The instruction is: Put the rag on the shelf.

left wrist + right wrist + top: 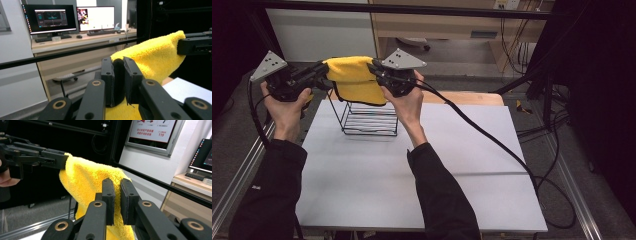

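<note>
Yellow cloth [354,77], black wire rack [369,120]

Yellow towel [353,79] stretched between left gripper [321,70] and right gripper [377,70] (both clamped), above wire rack [369,119].

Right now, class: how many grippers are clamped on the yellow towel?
2. The left gripper pinches the yellow towel's left end; the right gripper pinches its right end, above the wire rack.

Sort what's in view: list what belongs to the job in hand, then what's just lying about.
In the job:
yellow towel
wire rack
left gripper, shut on the towel
right gripper, shut on the towel

Lying about:
monitors
keyboards
wall poster
</note>
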